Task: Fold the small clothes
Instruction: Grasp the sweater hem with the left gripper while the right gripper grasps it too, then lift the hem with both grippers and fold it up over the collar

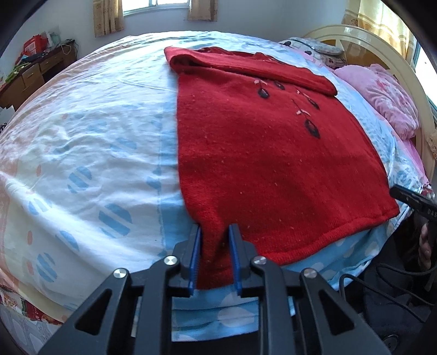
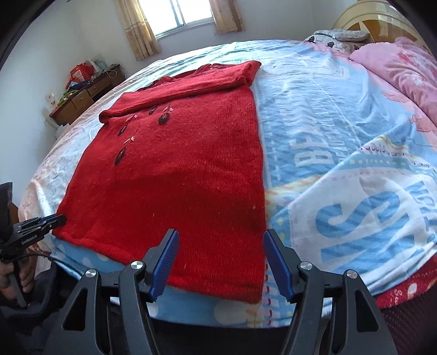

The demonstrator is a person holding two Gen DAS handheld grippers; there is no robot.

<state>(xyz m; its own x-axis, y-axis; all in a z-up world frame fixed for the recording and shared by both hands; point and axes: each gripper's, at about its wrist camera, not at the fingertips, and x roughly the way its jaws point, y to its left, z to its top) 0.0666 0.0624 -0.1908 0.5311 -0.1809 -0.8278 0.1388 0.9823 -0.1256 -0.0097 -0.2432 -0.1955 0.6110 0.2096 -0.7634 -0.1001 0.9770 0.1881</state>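
Observation:
A red knit sweater point(image 1: 259, 153) with dark leaf embroidery lies flat on the bed, sleeves folded across its top; it also shows in the right wrist view point(image 2: 177, 169). My left gripper point(image 1: 215, 232) has its blue pads around the sweater's near left hem corner, which bunches between them. It also shows in the right wrist view point(image 2: 58, 219) at that corner. My right gripper point(image 2: 221, 240) is open, its jaws wide on either side of the near right hem corner. Its tip shows in the left wrist view point(image 1: 396, 191) beside the hem.
The bed has a light patterned sheet point(image 1: 82, 136) and a blue cartoon blanket point(image 2: 341, 163). Pink pillows point(image 1: 382, 92) lie by the headboard point(image 1: 355, 38). A wooden desk point(image 2: 82, 98) with clutter stands by the far wall under a curtained window point(image 2: 188, 16).

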